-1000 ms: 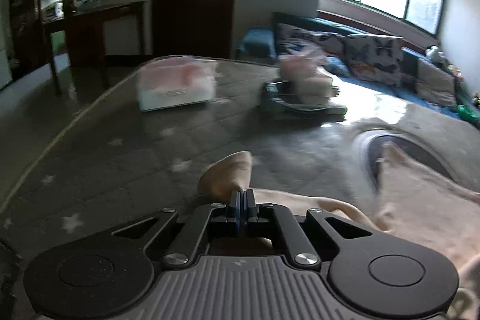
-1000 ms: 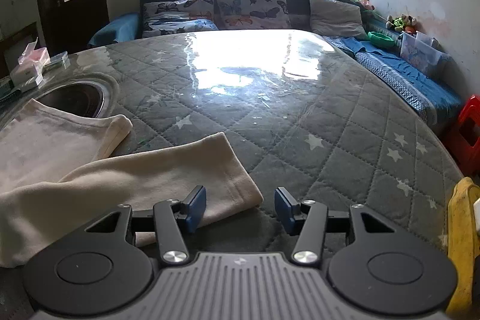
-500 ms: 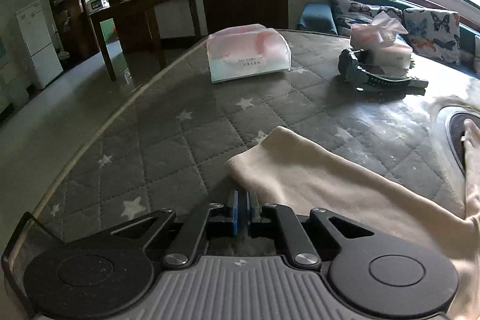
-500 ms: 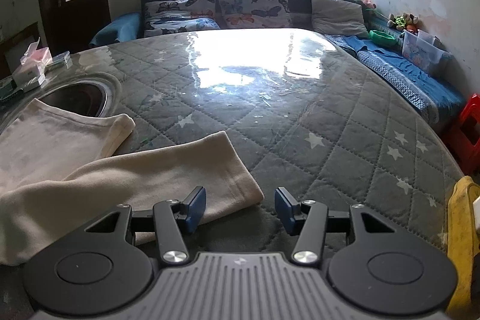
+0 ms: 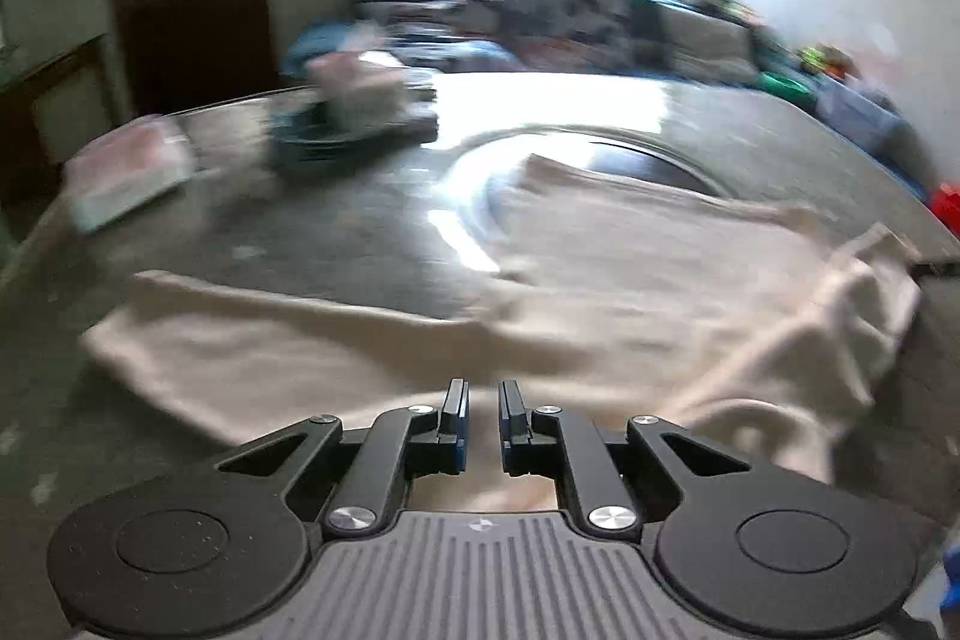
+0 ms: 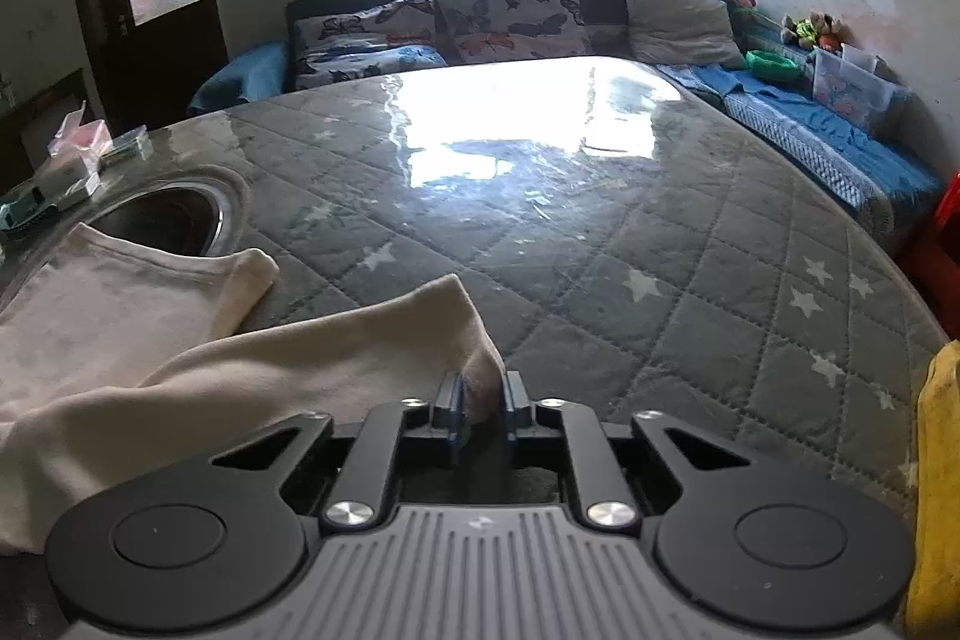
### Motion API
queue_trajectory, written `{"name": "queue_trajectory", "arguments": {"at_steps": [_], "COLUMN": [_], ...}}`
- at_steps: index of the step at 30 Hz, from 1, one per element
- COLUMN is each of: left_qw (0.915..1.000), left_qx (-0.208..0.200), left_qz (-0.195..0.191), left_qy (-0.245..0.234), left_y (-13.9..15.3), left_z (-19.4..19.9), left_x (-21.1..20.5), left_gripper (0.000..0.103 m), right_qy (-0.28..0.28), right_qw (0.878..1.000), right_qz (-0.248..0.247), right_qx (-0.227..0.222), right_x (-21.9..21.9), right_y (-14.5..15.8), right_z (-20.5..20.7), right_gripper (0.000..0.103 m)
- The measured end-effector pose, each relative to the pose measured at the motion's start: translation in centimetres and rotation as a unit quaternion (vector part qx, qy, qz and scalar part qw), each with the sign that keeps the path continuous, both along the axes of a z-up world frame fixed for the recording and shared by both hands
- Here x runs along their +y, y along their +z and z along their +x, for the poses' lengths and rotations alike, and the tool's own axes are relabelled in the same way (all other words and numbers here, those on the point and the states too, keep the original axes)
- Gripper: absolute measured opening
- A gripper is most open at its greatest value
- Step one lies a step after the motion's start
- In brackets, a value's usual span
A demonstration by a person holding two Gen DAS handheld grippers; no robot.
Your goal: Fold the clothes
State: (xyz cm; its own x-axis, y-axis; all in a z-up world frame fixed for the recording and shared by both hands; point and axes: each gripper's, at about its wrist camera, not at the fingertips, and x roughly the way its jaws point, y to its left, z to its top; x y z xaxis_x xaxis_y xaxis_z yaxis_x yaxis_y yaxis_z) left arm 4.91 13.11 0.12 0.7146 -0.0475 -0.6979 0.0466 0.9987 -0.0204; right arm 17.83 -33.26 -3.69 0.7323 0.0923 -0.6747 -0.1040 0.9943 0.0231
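Note:
A cream long-sleeved garment (image 5: 600, 280) lies spread on the grey quilted star-pattern table (image 6: 600, 250). My left gripper (image 5: 480, 418) hovers over the garment's near edge in a blurred view. Its jaws are opening, a narrow gap shows between the pads, and nothing is pinched. My right gripper (image 6: 480, 400) is closing its jaws on the cuff end of the garment's sleeve (image 6: 330, 358), and the fabric bunches between the pads. The garment's body (image 6: 120, 292) lies to the left, partly over a round recess (image 6: 174, 214) in the table.
A pink tissue pack (image 5: 126, 172) and a tissue box (image 5: 360, 94) sit at the table's far left. Beyond the table a sofa with butterfly cushions (image 6: 510, 10) runs under the window. At the right edge stand a yellow object (image 6: 936, 490) and a red stool (image 6: 948, 220).
The left gripper let go of the sleeve end, swung right over the garment, and its jaws parted. The right gripper stayed put and shut on the sleeve cuff.

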Motion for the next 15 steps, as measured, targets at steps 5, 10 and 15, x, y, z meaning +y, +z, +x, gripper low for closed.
{"name": "queue_trajectory", "arguments": {"at_steps": [5, 10, 15], "left_qw": [0.9992, 0.9958, 0.989], "left_qx": [0.019, 0.022, 0.022], "left_qz": [-0.006, -0.011, 0.002], "left_qy": [-0.036, -0.089, -0.146], "left_y": [-1.3, -1.7, -1.8], "left_z": [1.3, 0.3, -1.5], "left_x": [-2.7, -4.7, -7.0], "left_gripper": [0.011, 0.01, 0.01], "right_qy": [-0.001, -0.014, -0.036], "right_qw": [0.999, 0.997, 0.996], "right_qz": [-0.028, -0.063, -0.08], "right_qx": [-0.03, -0.049, -0.034], "right_x": [0.0, -1.0, -2.2], "right_y": [1.4, 2.6, 2.0], "right_z": [-1.2, -2.1, -1.9], "right_gripper": [0.008, 0.008, 0.009]}}
